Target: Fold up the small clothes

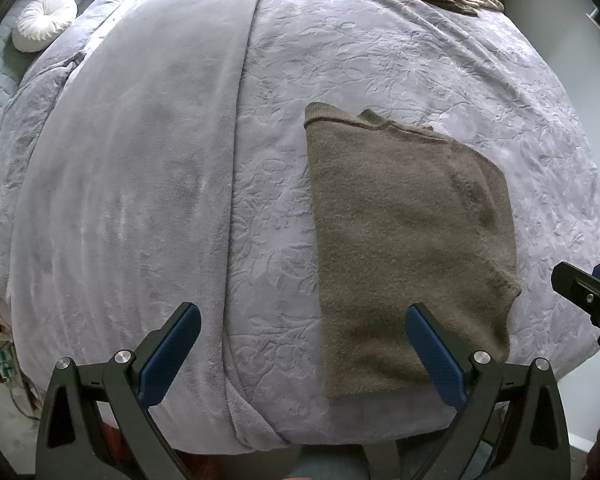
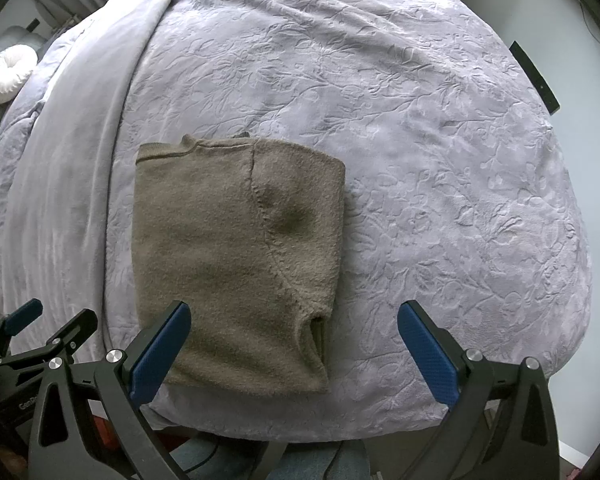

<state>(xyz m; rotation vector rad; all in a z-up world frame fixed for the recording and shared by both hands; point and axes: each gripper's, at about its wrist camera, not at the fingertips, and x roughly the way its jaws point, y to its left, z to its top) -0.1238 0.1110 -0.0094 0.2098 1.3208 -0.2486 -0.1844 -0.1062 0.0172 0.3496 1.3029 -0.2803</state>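
Sweater (image 2: 236, 248) — one, folded, on bed (image 2: 440, 160)

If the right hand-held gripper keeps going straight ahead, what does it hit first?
Probably the olive folded sweater: the open right hand-held gripper points over its near right corner, with grey bedspread beyond. Depth is unclear.

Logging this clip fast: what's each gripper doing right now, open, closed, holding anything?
Left gripper: open, holding nothing, above the near edge of the folded sweater.
Right gripper: open, holding nothing, also at the sweater's near edge.
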